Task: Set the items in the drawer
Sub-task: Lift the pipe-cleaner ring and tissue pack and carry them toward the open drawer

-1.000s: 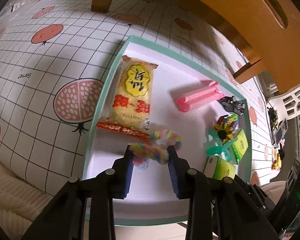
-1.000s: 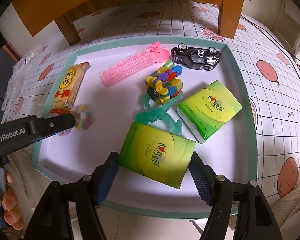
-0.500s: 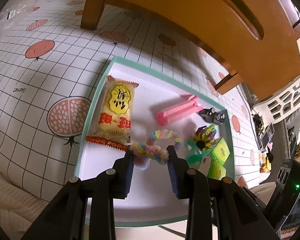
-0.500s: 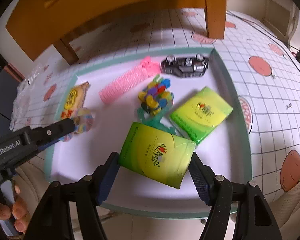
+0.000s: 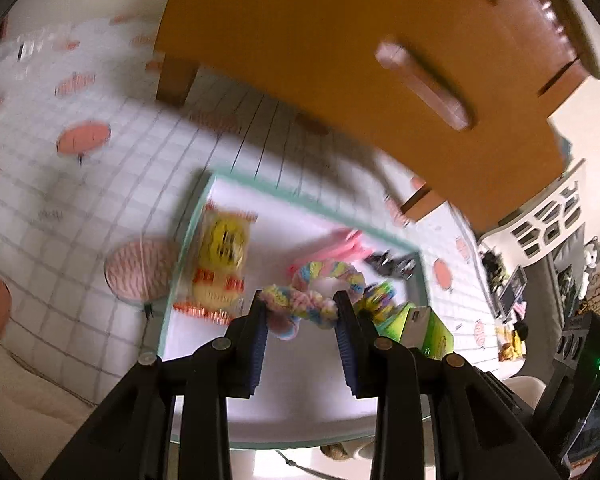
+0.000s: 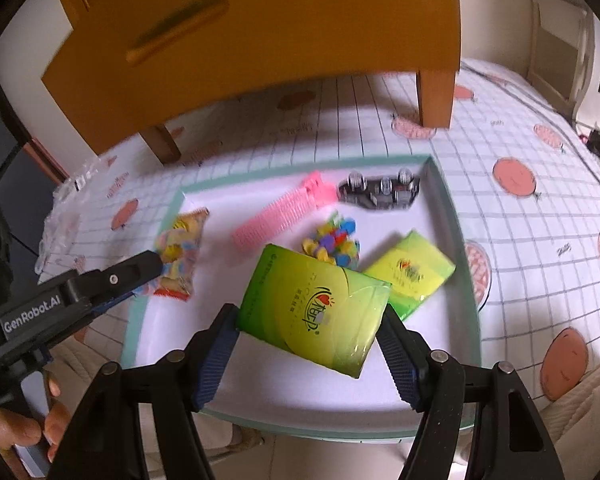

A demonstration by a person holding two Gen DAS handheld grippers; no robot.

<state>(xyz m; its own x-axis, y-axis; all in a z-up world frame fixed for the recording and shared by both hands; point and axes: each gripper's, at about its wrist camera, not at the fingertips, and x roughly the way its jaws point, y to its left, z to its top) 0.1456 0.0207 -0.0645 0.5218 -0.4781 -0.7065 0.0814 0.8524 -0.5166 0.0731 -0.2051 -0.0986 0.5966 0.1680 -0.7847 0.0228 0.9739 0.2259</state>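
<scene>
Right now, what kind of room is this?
Probably a room in a home. A fruit-print tablecloth covers the table, a small wooden drawer cabinet stands on it, and a tray holds toys and snacks.

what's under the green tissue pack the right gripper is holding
The green tissue pack is clamped in the right gripper above the tray. Bare white tray floor shows below it. Its top edge covers part of the colourful toy.
</scene>
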